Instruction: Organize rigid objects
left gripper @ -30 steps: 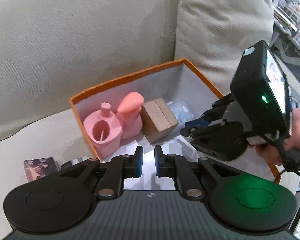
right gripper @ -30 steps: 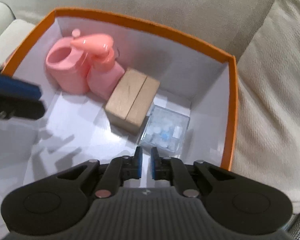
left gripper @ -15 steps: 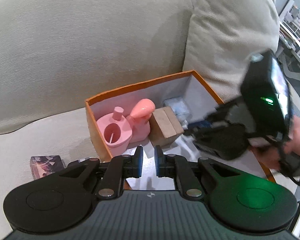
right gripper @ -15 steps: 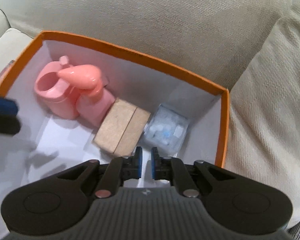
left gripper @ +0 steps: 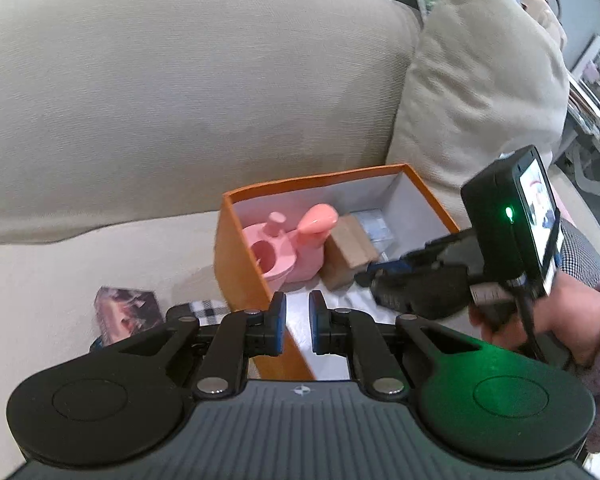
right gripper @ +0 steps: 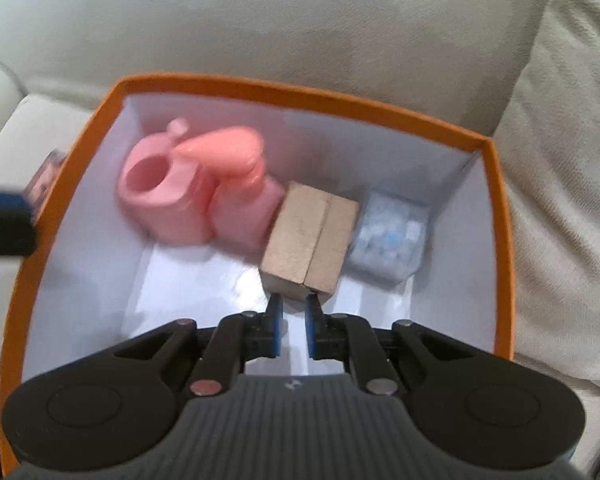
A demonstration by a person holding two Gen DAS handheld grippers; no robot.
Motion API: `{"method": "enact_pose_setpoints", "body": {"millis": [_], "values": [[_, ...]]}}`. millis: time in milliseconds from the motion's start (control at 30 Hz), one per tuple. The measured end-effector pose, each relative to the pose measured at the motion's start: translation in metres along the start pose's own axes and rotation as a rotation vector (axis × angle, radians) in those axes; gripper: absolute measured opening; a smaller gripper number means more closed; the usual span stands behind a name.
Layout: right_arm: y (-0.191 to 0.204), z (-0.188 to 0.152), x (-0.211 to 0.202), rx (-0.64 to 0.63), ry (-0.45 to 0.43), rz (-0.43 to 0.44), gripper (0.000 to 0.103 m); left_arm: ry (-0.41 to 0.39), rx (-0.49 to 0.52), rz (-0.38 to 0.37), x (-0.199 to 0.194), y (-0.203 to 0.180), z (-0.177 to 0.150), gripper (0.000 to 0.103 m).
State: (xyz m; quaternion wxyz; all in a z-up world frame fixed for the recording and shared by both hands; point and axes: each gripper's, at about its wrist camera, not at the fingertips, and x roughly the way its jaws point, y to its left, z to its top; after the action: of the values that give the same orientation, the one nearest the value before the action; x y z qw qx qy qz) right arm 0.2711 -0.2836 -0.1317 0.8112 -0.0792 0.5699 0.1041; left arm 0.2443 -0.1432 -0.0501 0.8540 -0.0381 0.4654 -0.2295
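Rigid objects are sitting in a row inside the orange box (right gripper: 500, 216), which is resting on the beige sofa seat (left gripper: 60, 272) against the back cushion (left gripper: 180, 100). Nearest in the right wrist view, the right gripper (right gripper: 293, 330) is hovering over the bare white floor of the box, its blue-padded fingers (right gripper: 275, 332) standing a narrow gap apart and gripping nothing. Just beyond its tips, the cardboard block (right gripper: 310, 236) is lying with a seam running along its top. To the right of the block, the clear plastic packet (right gripper: 390, 236) is resting close beside it, near the right wall. To the left, the pink pump bottle (right gripper: 240, 192) is standing upright, touching the block's far corner, and the pink holder (right gripper: 160, 196) is standing against the bottle, close to the left wall.

In the left wrist view, the left gripper (left gripper: 297, 324) is hanging above the box's near-left edge, its fingers likewise parted by a slim gap and empty. Left of it, outside the box, a checked item (left gripper: 204, 312) and a small patterned pack (left gripper: 124, 312) are lying on the seat. Farther right, a hand (left gripper: 556, 320) is holding the right gripper's handle over the box, and a pillow (left gripper: 480, 100) is leaning behind.
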Motion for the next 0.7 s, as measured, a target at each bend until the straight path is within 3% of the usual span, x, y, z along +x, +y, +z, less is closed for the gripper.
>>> {"method": "enact_pose_setpoints", "body": {"millis": [333, 400, 433, 467, 500, 533, 700], "values": [[0.003, 0.000, -0.014, 0.006, -0.034, -0.030, 0.012, 0.007, -0.050, 0.017, -0.009, 0.005, -0.010, 0.014], [0.002, -0.008, -0.035, 0.023, -0.072, -0.024, 0.012, 0.000, -0.057, 0.033, -0.014, 0.002, -0.015, 0.028], [0.000, -0.015, -0.048, 0.034, -0.097, -0.026, 0.017, -0.003, -0.064, 0.044, -0.017, 0.000, -0.019, 0.033], [-0.002, -0.021, -0.059, 0.045, -0.119, -0.032, 0.031, -0.002, -0.072, 0.054, -0.019, 0.000, -0.022, 0.045], [-0.006, -0.029, -0.069, 0.056, -0.141, -0.046, 0.037, 0.001, -0.084, 0.060, -0.020, -0.002, -0.025, 0.054], [-0.009, -0.037, -0.081, 0.065, -0.165, -0.066, 0.046, 0.003, -0.092, 0.061, -0.022, -0.003, -0.031, 0.056], [-0.027, -0.084, -0.115, 0.118, -0.209, -0.198, 0.050, 0.048, -0.114, 0.059, -0.024, -0.015, -0.054, 0.066]]}}
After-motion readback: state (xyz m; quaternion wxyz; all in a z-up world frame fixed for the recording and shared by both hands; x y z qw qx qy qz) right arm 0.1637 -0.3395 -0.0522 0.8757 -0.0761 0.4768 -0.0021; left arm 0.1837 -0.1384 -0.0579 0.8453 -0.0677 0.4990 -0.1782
